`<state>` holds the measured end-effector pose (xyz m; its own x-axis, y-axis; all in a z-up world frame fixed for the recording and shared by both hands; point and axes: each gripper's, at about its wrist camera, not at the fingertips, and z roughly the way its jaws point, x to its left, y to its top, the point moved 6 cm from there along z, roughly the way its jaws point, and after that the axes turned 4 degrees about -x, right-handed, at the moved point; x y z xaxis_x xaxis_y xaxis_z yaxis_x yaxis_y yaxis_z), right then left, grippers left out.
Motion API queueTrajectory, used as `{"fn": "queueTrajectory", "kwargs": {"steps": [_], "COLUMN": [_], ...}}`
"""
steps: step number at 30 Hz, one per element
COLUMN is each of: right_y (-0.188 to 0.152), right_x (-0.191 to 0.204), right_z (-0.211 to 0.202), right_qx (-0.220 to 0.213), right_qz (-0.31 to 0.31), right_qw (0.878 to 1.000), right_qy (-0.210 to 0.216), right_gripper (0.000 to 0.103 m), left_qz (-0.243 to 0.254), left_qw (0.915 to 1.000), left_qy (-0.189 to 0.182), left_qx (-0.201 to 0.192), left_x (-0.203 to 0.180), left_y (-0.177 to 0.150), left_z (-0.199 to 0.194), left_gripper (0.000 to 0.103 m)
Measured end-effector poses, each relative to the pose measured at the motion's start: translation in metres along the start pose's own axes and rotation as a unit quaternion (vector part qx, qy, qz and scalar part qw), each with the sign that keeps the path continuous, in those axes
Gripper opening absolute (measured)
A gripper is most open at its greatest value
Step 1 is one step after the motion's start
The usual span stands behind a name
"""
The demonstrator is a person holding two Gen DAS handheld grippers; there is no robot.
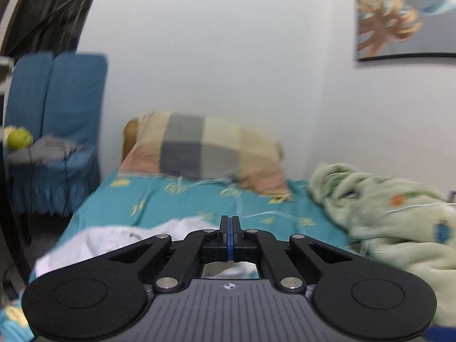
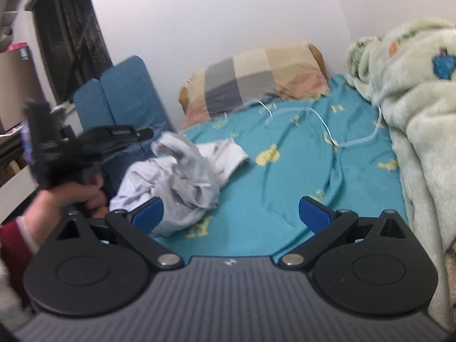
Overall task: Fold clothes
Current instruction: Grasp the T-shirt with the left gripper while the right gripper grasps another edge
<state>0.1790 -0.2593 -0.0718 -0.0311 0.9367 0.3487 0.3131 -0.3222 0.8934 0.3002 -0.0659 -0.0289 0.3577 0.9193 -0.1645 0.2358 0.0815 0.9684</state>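
Note:
A crumpled white-grey garment [image 2: 185, 176] lies in a heap on the teal bedsheet [image 2: 299, 171], near the bed's left edge. My right gripper [image 2: 230, 213] is open and empty, low over the sheet, with the heap at its left finger [image 2: 148, 213]. My left gripper [image 1: 230, 222] is shut with the pads pressed together, raised above the garment [image 1: 114, 239], which shows white below and left of it. I see nothing held between its pads. The left gripper also shows in the right wrist view [image 2: 142, 134], blurred, held by a hand [image 2: 68, 196].
A checked pillow [image 2: 256, 77] lies at the head of the bed by the wall. A pale green fleece blanket [image 2: 413, 114] is piled along the right side. A clear tube [image 2: 327, 131] lies on the sheet. A blue chair [image 1: 57, 131] stands left of the bed.

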Motion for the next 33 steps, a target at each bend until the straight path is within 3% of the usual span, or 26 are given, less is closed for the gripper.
{"fn": "queueTrajectory", "kwargs": {"steps": [4,9,11,13,15,18,22,25,27,30,33], "right_y": [0.005,0.007,0.006,0.006,0.012,0.034,0.067,0.078,0.078,0.061,0.038], "right_x": [0.020,0.041,0.047,0.053,0.067,0.095,0.129,0.140,0.141,0.128,0.107], "right_z": [-0.017,-0.037,-0.040,-0.038,-0.034,-0.015,0.042,0.094,0.128,0.175,0.207], "right_qx": [-0.024,-0.034,-0.019,0.009,0.023,0.033,0.051,0.068,0.077,0.108,0.121], "right_qz": [-0.034,-0.065,-0.054,-0.033,-0.042,-0.079,-0.127,-0.133,-0.139,-0.140,-0.120], "right_qw": [0.999,0.997,0.998,0.998,0.998,0.996,0.990,0.989,0.987,0.984,0.985], "right_qy": [0.020,0.035,0.038,0.043,0.046,0.034,0.019,0.012,0.003,-0.014,-0.039], "right_gripper": [0.103,0.103,0.103,0.103,0.099,0.099,0.098,0.097,0.095,0.077,0.076], "left_qz": [-0.002,-0.010,-0.019,-0.031,-0.039,-0.044,-0.073,-0.079,-0.091,-0.108,-0.100], "left_qw": [0.9999,0.9992,0.9989,0.9985,0.9981,0.9974,0.9959,0.9944,0.9926,0.9904,0.9894], "left_qy": [-0.001,0.026,0.032,0.034,0.036,0.042,0.044,0.056,0.064,0.070,0.089], "left_qx": [0.011,0.029,0.030,0.030,0.030,0.038,0.032,0.042,0.050,0.050,0.057], "left_x": [-0.012,-0.014,-0.010,-0.005,0.002,0.016,0.040,0.057,0.066,0.075,0.080], "left_y": [0.012,0.014,0.015,0.014,0.011,0.008,0.004,-0.008,-0.015,-0.023,-0.036], "left_z": [-0.073,-0.154,-0.181,-0.203,-0.219,-0.229,-0.236,-0.228,-0.220,-0.199,-0.166], "left_gripper": [0.000,0.001,0.005,0.016,0.021,0.028,0.043,0.044,0.045,0.045,0.046]}}
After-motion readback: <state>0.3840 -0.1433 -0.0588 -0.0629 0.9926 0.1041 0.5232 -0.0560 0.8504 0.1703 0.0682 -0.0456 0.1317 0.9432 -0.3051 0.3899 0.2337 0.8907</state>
